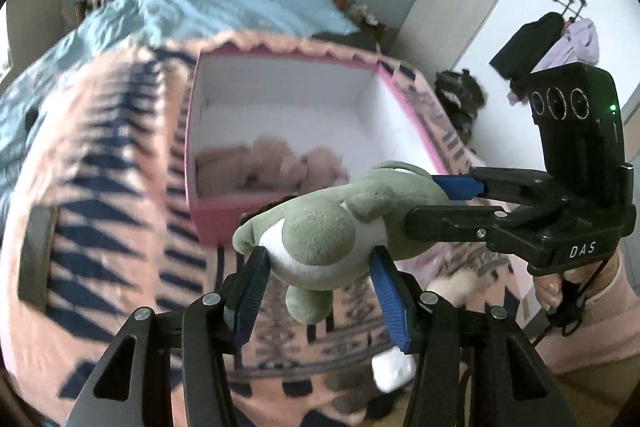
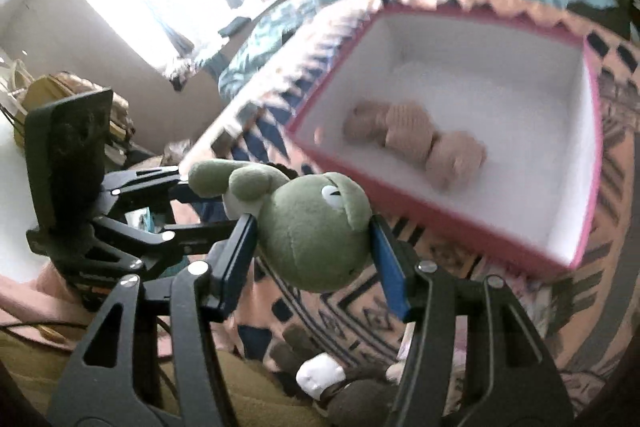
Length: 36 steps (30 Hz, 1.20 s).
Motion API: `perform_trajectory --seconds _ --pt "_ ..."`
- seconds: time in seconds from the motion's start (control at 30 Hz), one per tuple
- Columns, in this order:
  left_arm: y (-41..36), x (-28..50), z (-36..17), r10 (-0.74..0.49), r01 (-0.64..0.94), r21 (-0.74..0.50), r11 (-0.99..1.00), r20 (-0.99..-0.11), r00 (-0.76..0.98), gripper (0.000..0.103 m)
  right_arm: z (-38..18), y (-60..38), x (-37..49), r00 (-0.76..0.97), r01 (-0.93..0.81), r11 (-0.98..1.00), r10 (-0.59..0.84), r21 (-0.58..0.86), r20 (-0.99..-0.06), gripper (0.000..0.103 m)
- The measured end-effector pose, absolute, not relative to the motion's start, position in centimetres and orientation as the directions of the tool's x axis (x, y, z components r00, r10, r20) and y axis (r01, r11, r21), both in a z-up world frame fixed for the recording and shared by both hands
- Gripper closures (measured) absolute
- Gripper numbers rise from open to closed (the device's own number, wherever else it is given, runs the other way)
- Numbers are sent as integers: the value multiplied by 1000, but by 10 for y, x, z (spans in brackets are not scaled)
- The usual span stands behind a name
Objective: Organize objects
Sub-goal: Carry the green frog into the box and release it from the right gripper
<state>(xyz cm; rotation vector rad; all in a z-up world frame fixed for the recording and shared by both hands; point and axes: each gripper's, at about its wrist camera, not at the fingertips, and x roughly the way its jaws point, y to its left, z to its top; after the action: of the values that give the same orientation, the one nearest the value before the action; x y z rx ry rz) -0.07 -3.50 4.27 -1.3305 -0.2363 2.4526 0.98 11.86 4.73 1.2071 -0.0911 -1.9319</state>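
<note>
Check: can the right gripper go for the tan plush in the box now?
Probably not. The right gripper is shut on the frog, as is the left gripper. The box is open above the tan plush.

Lettering: "DAS", white capitals
Carrier: the black plastic body of the right gripper (image 1: 436, 199), on its lower housing behind the jaws, just above the holding hand
Seen from: left wrist view only
Other text: none readable in the right wrist view
</note>
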Motion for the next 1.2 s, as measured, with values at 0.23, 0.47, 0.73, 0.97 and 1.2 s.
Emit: perform_trajectory --seconds 0.23,0.47,0.73,0.97,1.2 --pt "-45 -56 57 370 -268 -262 -927 -750 -548 51 81 120 -28 -299 594 -672 -694 442 -655 43" --pt "-47 -118 44 331 -267 -216 -939 -776 -537 51 70 117 -91 -329 534 -708 -677 462 -658 43" --pt "-45 -167 -3 310 -234 -223 -946 -835 -454 51 20 109 -142 -283 452 -756 -624 472 -728 43" --pt "-44 -181 -27 301 -207 -234 -950 -864 -404 52 -22 106 -162 -226 388 -775 -604 499 -764 43" --pt "-38 -172 -34 240 -201 -171 -965 -883 -404 52 -35 109 -168 -229 350 -810 -561 470 -796 43"
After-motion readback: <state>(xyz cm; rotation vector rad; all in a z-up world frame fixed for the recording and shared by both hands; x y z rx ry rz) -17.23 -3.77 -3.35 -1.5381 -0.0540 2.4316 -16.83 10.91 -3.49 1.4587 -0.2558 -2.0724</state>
